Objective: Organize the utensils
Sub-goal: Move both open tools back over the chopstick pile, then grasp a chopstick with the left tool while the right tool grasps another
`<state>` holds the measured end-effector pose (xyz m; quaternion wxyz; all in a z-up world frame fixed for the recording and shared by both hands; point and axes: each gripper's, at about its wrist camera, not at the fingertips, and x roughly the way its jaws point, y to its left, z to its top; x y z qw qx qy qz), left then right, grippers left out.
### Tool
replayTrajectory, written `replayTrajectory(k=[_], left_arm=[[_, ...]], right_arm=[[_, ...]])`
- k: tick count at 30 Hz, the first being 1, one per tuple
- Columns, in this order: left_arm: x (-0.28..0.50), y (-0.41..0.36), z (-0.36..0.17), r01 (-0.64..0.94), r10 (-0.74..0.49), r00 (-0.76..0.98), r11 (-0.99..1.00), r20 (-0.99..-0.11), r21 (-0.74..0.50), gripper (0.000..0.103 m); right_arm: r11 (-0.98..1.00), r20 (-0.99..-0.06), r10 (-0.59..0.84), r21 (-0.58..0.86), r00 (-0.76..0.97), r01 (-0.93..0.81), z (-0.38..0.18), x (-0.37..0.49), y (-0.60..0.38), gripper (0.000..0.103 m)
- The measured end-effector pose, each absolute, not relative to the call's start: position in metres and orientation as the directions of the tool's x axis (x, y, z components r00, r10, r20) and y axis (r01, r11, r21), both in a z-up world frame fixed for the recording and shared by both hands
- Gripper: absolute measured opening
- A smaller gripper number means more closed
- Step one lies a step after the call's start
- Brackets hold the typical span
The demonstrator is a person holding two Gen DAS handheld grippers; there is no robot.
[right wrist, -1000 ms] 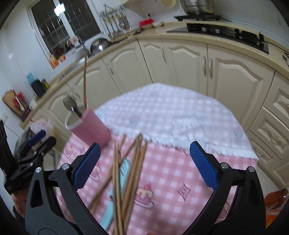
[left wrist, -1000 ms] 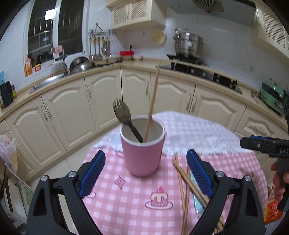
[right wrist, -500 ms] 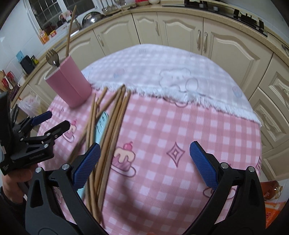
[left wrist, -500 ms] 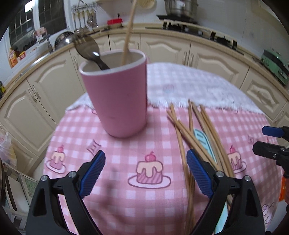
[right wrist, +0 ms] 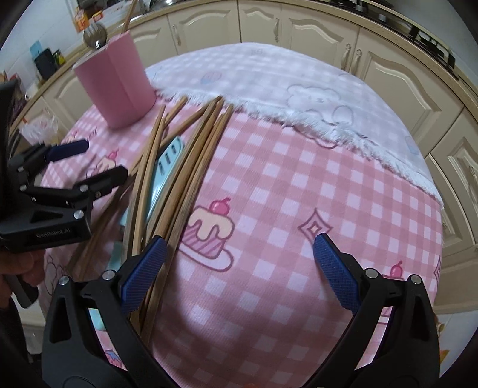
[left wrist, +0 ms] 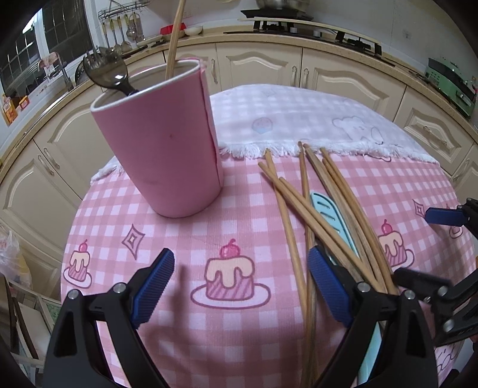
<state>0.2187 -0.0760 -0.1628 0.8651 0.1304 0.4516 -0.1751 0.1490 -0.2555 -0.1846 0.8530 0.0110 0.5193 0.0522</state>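
on the pink checked worktop (left wrist: pixel 191 226) we hold left tongs (left wrist: pixel 240 286) and right tongs (right wrist: pixel 236 273) agape, empty. loose chopsticks (left wrist: pixel 316 221) lie at our 1 o'clock; pink cup (left wrist: pixel 161 143) stands at 11. next, we judge: pinch one stick, carry it cupward.

Kitchen interior, curved by the lens. Cream cabinet doors (left wrist: pixel 260 67) with raised arched panels and metal handles run beneath a beige countertop (left wrist: pixel 328 41) from 9 o'clock round to 3 o'clock. Dark window (left wrist: pixel 44 50) with grid panes at 10 o'clock, dark outside. Rail of hanging ladles (left wrist: pixel 122 28) at 11 o'clock against white wall. Black gas hob (left wrist: pixel 307 25) at 1 o'clock, base of a steel pot (left wrist: pixel 277 3) on it. Green appliance (left wrist: pixel 448 80) at 2 o'clock on the counter. Round table under a pink gingham cloth (left wrist: pixel 185 238) printed with cakes; a paler fringed cloth (left wrist: pixel 298 119) over the far half.
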Motion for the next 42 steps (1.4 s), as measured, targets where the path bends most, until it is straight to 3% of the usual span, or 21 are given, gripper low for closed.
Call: replayTrajectory(k=[9, 17, 24, 31, 32, 34, 35, 37, 38, 39, 42], left_arm=[[0.219, -0.083, -0.162, 0.434, -0.179, 0.535, 0.897, -0.826, 0.087, 0.089], [0.227, -0.087, -0.161, 0.425, -0.164, 0.523, 0.901, -0.836, 0.089, 0.089], [0.232, -0.088, -0.160, 0.440, -0.151, 0.508, 0.892, -0.848, 0.104, 0.075], [0.244, -0.103, -0.170, 0.469, -0.158, 0.474, 0.878, -0.866, 0.097, 0.074], [0.247, -0.103, -0.171, 0.469, -0.167, 0.466, 0.879, -0.869, 0.082, 0.072], [0.252, -0.103, -0.170, 0.480, -0.210, 0.436, 0.877, -0.875, 0.029, 0.055], [0.252, -0.104, -0.169, 0.488, -0.215, 0.434, 0.872, -0.875, 0.027, 0.049], [0.249, -0.110, -0.168, 0.518, -0.233, 0.421, 0.855, -0.877, 0.022, 0.020], [0.248, -0.112, -0.168, 0.528, -0.242, 0.412, 0.849, -0.879, 0.014, 0.013], [0.248, -0.113, -0.167, 0.535, -0.252, 0.400, 0.845, -0.881, 0.002, 0.006], [0.247, -0.109, -0.165, 0.536, -0.272, 0.387, 0.844, -0.881, -0.025, 0.005]], right_arm=[[0.995, -0.903, -0.006, -0.049, 0.429, -0.090, -0.186, 0.150, -0.247, 0.097], [0.998, -0.911, 0.003, -0.024, 0.413, -0.059, -0.188, 0.159, -0.257, 0.097], [0.999, -0.912, -0.013, -0.025, 0.410, -0.025, -0.186, 0.164, -0.271, 0.097], [0.999, -0.909, 0.004, -0.015, 0.417, -0.042, -0.186, 0.182, -0.260, 0.093], [0.999, -0.910, 0.010, -0.010, 0.415, -0.045, -0.186, 0.186, -0.259, 0.089], [0.999, -0.908, 0.013, -0.010, 0.418, -0.051, -0.184, 0.197, -0.254, 0.080], [0.998, -0.908, 0.016, -0.008, 0.419, -0.057, -0.183, 0.200, -0.251, 0.070], [0.997, -0.906, 0.032, -0.003, 0.423, -0.082, -0.179, 0.207, -0.246, 0.046], [0.995, -0.907, 0.037, -0.004, 0.420, -0.095, -0.178, 0.210, -0.244, 0.027], [0.994, -0.908, 0.046, 0.000, 0.416, -0.111, -0.178, 0.212, -0.242, 0.013], [0.992, -0.906, 0.082, 0.035, 0.416, -0.118, -0.176, 0.211, -0.244, 0.007]])
